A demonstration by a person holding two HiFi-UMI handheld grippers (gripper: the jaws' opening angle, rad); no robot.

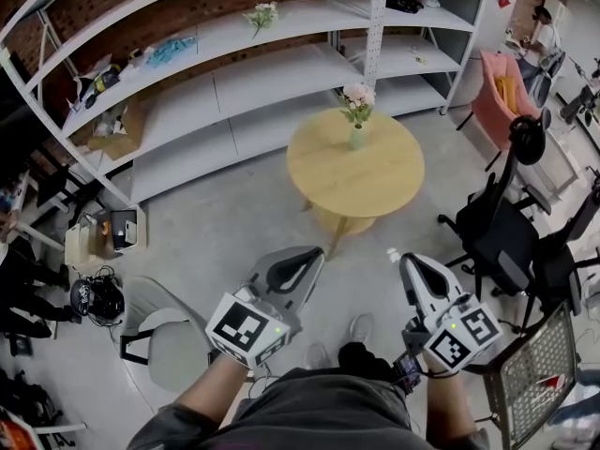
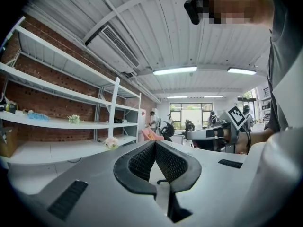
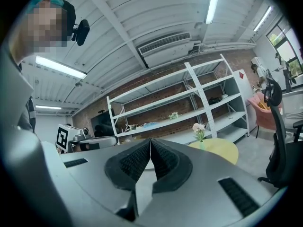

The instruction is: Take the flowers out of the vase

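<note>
A small pale-green vase [image 1: 356,137] with pink-white flowers [image 1: 358,97] stands near the far edge of a round wooden table [image 1: 361,181]. Both grippers are held level over the floor, well short of the table and apart from the vase. My left gripper [image 1: 315,251] is shut and holds nothing; its tips meet in the left gripper view [image 2: 155,143], where the flowers [image 2: 111,143] show far off at the left. My right gripper [image 1: 403,260] is also shut and bare [image 3: 150,140]. The flowers [image 3: 198,127] and the table [image 3: 220,150] lie ahead and to the right of it.
White shelving [image 1: 234,73] runs behind the table, with another flower bunch [image 1: 262,14] on an upper shelf. Black office chairs [image 1: 492,232] stand at the right, a wire-mesh chair [image 1: 530,378] at the near right, a white stool [image 1: 173,350] at the near left. A person sits at the far right [image 1: 541,34].
</note>
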